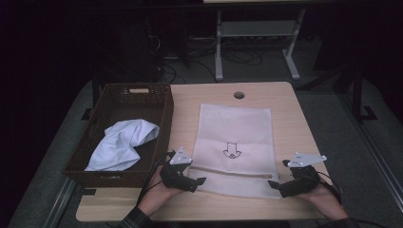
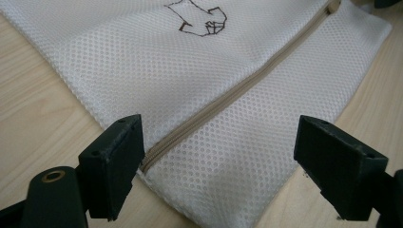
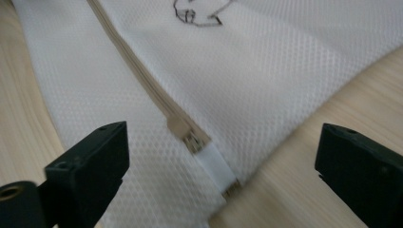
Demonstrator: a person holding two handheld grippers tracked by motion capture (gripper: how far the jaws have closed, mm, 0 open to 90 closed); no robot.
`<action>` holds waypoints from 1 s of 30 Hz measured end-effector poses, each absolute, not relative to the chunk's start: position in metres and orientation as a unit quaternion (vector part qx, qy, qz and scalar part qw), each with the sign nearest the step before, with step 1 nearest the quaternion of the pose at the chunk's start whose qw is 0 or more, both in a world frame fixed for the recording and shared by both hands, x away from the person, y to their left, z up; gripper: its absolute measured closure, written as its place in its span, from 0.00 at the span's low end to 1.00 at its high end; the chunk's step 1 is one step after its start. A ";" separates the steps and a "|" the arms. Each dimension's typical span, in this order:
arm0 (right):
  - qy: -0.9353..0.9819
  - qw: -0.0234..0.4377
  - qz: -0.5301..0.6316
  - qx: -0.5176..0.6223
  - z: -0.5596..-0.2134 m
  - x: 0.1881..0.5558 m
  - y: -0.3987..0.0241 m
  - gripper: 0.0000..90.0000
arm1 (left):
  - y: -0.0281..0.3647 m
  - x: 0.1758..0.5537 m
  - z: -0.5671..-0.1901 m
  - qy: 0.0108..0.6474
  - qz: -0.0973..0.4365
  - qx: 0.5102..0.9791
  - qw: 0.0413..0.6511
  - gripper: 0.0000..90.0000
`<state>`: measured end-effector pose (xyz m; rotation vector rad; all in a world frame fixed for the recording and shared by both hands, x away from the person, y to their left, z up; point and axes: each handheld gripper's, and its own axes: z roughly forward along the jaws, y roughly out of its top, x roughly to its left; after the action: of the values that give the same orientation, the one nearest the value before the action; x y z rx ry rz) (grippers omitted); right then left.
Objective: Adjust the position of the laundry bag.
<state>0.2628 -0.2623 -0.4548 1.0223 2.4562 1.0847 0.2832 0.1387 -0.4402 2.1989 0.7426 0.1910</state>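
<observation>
White mesh laundry bag (image 1: 235, 142), flat rectangular pouch with a small line-drawn emblem (image 1: 231, 151): lies flat at the middle of the pale wooden bench (image 1: 294, 128), its near edge close to the person's side. Beige zip (image 2: 228, 95) runs across the bag near that edge; white pull tab (image 3: 216, 166) sits at the zip's end, by the bag's right corner.

Left gripper (image 1: 195, 182): at the bag's near left corner, fingers (image 2: 114, 166) spread wide, one on each side of the zip's closed end, pressing on nothing.

Right gripper (image 1: 278, 183): at the bag's near right corner, fingers (image 3: 90, 166) spread wide with the pull tab between them, apart from both; this view is slightly blurred, so whether the tab lies flat is uncertain.

Dark brown woven basket (image 1: 161, 137): left of the bag on the bench, holding a crumpled pale blue cloth (image 1: 123, 142).
</observation>
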 end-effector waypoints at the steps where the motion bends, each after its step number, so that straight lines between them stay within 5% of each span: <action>1: 0.849 0.133 0.371 0.352 -0.456 0.263 -0.265 0.05 | 0.139 0.283 -0.440 0.293 0.075 0.867 0.395 0.19; 12: 0.863 0.098 0.371 0.327 -0.463 0.265 -0.275 0.17 | 0.137 0.285 -0.442 0.294 0.069 0.867 0.395 0.19; 30: 0.881 0.094 0.358 0.296 -0.470 0.264 -0.273 0.49 | 0.130 0.289 -0.442 0.284 0.059 0.870 0.399 0.19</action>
<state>0.2644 -0.2730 -0.4705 0.8779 2.6132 1.0616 0.2889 0.1304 -0.4418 2.2020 0.7198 0.1494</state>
